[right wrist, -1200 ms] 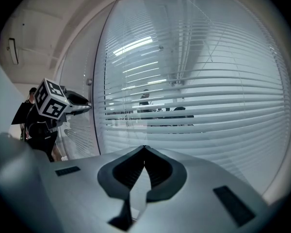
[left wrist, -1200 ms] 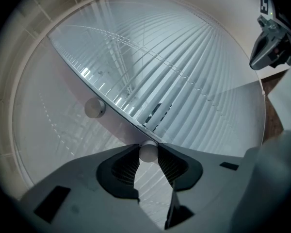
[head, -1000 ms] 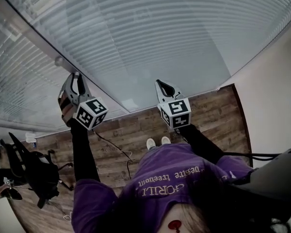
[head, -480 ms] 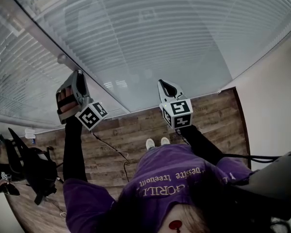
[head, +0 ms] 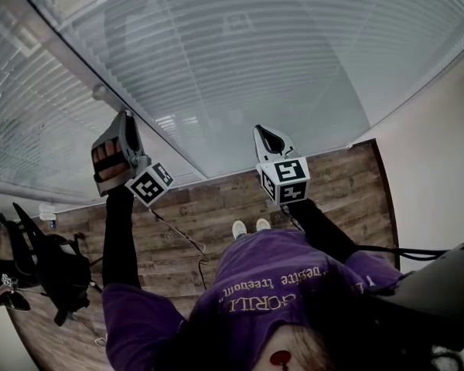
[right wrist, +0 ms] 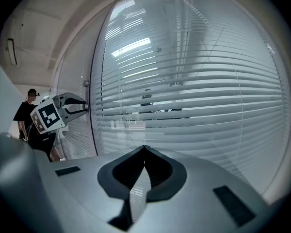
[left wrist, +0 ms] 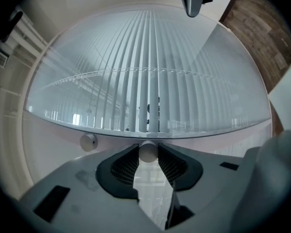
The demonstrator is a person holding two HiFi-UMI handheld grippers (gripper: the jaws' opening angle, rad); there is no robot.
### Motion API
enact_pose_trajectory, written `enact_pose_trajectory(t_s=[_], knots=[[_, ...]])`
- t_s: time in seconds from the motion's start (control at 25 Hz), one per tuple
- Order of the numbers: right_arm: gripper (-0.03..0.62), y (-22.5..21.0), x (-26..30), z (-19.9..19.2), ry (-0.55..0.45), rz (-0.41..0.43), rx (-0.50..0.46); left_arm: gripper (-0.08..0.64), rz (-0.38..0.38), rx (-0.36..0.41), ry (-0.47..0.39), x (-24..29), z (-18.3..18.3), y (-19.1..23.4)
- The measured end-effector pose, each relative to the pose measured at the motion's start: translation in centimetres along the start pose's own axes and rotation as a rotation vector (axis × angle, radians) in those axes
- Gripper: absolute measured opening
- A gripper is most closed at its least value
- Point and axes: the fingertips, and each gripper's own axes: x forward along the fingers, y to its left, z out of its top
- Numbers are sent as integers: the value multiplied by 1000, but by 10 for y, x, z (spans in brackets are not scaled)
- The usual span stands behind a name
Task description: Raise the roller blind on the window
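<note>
A slatted blind (head: 255,52) hangs behind the glass wall, with its slats (left wrist: 145,81) lowered across the pane. My left gripper (head: 124,118) is held up at the frame between two panes. In the left gripper view its jaws (left wrist: 148,154) press from both sides on a small round white knob (left wrist: 148,152). A second knob (left wrist: 88,142) sits just left of it. My right gripper (head: 264,132) hovers to the right in front of the glass, shut and empty, its tips (right wrist: 144,147) touching. It faces the blind (right wrist: 194,91).
Below lies a wooden floor (head: 209,207) with a thin cable (head: 182,234) across it. Dark gear (head: 46,269) stands at the lower left. A pale wall (head: 441,153) closes the right side. A person (right wrist: 29,110) shows at the left in the right gripper view.
My left gripper has rolled about its own axis at the knob, so the holding hand now shows. The bright patch on the glass has shifted left. The right gripper barely moved.
</note>
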Motion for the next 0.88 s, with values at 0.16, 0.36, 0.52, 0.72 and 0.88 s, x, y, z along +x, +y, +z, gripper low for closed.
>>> enact_pose_trajectory(t_s=[0.16, 0.36, 0.52, 0.72, 0.88], knots=[[-3, -3, -1, -2, 3, -9, 5, 124, -27, -223, 41, -3, -3, 2], [-3, -1, -2, 1, -11, -5, 14, 124, -50, -474, 111, -16, -12, 7], [-3, 1, -4, 5, -23, -5, 10, 124, -15, -717, 140, -34, -21, 10], [-3, -2, -10, 14, -59, -20, 26, 123, -127, -1188, 42, -61, 8, -9], [-3, -9, -18, 24, -101, -41, 47, 18, -243, -1486, 51, -78, 34, -42]])
